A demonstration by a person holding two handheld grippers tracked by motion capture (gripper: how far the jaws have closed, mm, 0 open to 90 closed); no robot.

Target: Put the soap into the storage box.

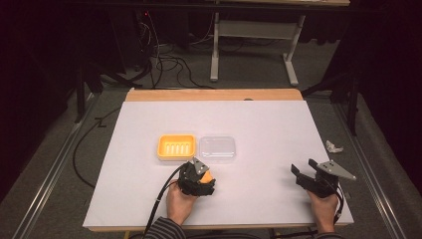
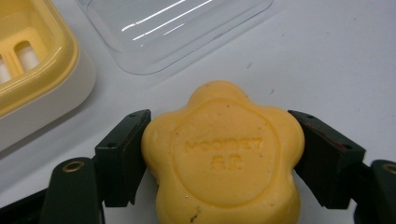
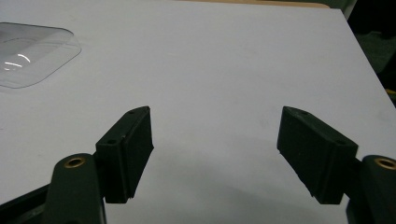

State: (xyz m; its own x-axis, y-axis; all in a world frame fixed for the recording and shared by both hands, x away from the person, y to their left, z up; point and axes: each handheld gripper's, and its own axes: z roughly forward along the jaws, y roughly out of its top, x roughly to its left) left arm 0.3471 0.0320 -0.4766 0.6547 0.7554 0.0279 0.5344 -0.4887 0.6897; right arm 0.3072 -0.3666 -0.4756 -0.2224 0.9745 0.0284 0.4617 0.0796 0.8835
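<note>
My left tongs are clamped on a yellow flower-shaped soap, both black pads pressed against its lobed sides, in the left gripper view. The soap lies flat, its stamped face turned up toward the camera; the lettering is too soft to read with certainty. From the high view, the left tongs sit near the front of the bench, my left hand behind them and a black cable trailing off toward the bench edge; only a sliver of the soap peeks out there, so I cannot tell whether it rests on the white surface or is just off it.

Just beyond the soap stands the yellow soap dish, its slotted insert visible, and touching or almost touching its side lies the clear plastic lid, flat on the bench. In the left gripper view the dish fills the upper left corner and the lid runs along the top.

My right tongs stand wide open with nothing between them, over bare white bench. In the high view they are well apart from the soap, near the right front corner, in my right hand. A crumpled white scrap lies on the floor just off the bench's right edge.
</note>
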